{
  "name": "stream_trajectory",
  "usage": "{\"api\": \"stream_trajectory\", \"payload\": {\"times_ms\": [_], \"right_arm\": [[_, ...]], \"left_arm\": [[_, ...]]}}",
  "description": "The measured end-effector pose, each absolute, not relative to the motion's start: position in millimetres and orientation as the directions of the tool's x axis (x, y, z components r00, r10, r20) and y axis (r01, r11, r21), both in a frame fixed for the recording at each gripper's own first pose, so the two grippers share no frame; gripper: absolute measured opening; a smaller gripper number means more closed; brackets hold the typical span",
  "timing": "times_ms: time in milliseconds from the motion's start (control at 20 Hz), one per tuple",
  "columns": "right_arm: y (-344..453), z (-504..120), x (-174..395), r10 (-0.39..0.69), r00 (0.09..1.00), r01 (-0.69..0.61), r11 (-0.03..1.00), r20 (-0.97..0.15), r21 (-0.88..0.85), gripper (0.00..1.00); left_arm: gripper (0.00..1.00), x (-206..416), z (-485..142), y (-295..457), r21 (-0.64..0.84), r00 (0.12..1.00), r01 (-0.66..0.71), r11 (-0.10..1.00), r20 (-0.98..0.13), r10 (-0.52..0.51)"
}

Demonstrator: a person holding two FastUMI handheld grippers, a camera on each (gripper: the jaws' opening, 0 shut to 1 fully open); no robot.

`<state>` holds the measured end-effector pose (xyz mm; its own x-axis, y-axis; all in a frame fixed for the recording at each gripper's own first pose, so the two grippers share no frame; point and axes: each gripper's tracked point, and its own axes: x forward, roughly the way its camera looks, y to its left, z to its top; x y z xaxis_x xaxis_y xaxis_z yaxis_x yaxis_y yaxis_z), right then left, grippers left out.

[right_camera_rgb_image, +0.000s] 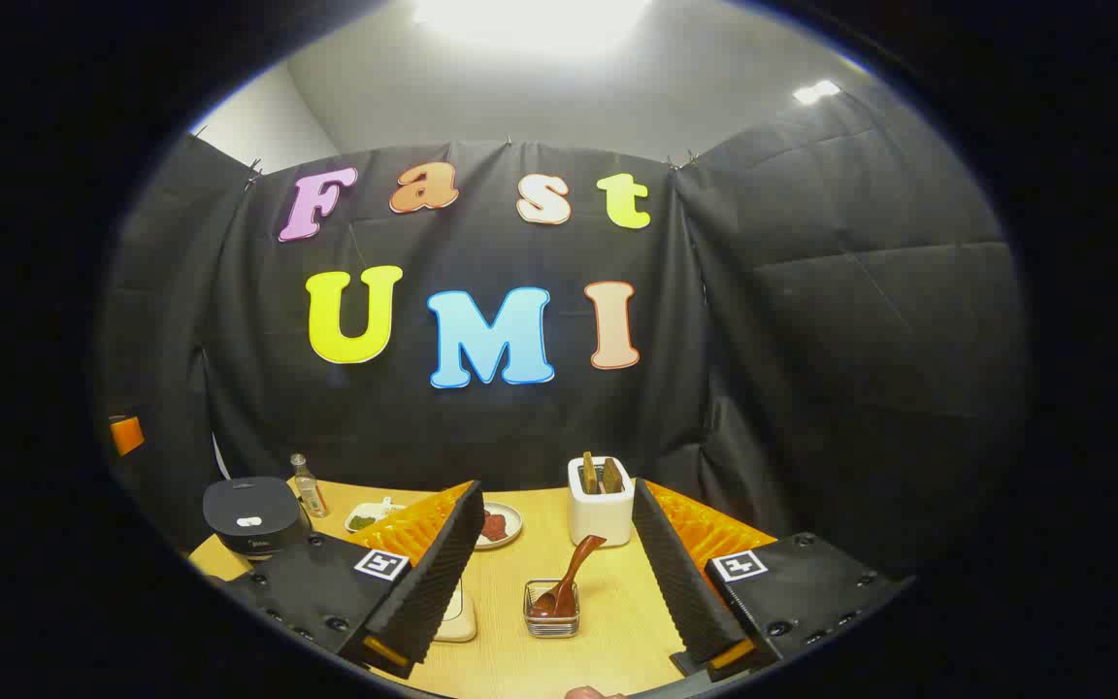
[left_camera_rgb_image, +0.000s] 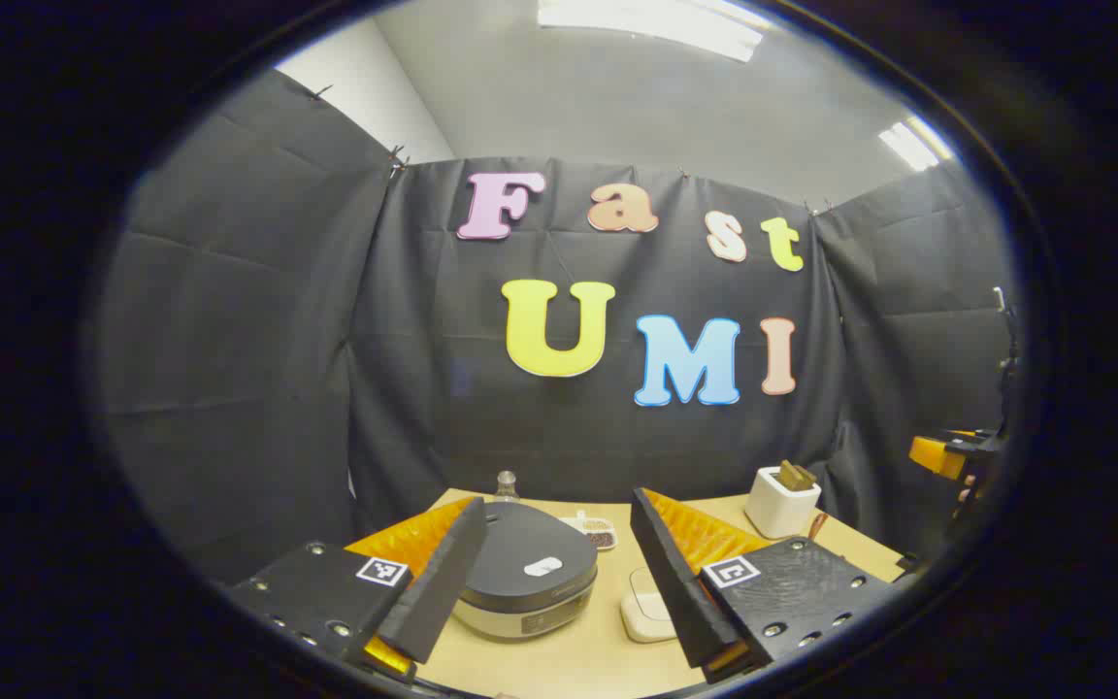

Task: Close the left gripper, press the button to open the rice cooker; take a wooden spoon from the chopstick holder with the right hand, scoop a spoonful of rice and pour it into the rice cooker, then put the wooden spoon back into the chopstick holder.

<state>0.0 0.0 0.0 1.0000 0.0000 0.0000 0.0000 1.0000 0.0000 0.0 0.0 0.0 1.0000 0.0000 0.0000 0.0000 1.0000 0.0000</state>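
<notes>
Both grippers, left (left_camera_rgb_image: 559,582) and right (right_camera_rgb_image: 554,582), gape open; pressing the cooker (left_camera_rgb_image: 526,581) at lower centre unclosed risks straddling its button (left_camera_rgb_image: 542,566).

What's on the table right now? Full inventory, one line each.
rice cooker: 1, dark lid on pale body, lid shut, table's left side
chopstick holder: 1, white, back of table, dark wooden utensils standing in it
wooden spoon: 1, brown, bowl end resting in the glass container
glass container: 1, clear, square, front centre
small bottle: 1, clear, beside the cooker
plate: 1, white, red food on it
small dish: 1, white, greenish contents
flat white object: 1, right of cooker, cannot identify
table: 1, light wood
left gripper: 1, open, above the cooker
right gripper: 1, open, facing the holder
</notes>
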Motion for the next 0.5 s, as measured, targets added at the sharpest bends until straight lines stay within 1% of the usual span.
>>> {"api": "stream_trajectory", "payload": {"times_ms": [50,100,150,250,500], "right_arm": [[-0.1,0.6,-0.8,-0.007,1.000,0.007,1.000,0.004,-0.004,0.98],[0.0,0.8,-2.1,-0.015,1.000,0.015,1.000,0.005,-0.003,0.98],[1.8,1.2,-2.6,-0.017,1.000,0.017,1.000,0.005,0.004,0.98],[7.0,0.5,-4.0,-0.014,1.000,0.014,1.000,0.002,0.014,0.97],[8.0,-6.8,-12.0,-0.012,1.000,0.012,1.000,-0.012,-0.006,0.96]], "left_arm": [[0.94,-1.1,-3.0,2.2,0.002,1.000,0.001,1.000,-0.004,-0.001],[0.94,-2.6,-5.2,5.7,0.001,1.000,-0.005,1.000,-0.010,0.005],[0.92,-4.6,-8.4,8.8,-0.006,1.000,-0.008,1.000,-0.017,0.008],[0.94,-7.6,-13.2,11.4,-0.022,0.999,-0.010,1.000,-0.030,0.010],[0.94,-13.1,-13.6,13.7,-0.022,0.999,-0.014,1.000,-0.033,0.014]]}}
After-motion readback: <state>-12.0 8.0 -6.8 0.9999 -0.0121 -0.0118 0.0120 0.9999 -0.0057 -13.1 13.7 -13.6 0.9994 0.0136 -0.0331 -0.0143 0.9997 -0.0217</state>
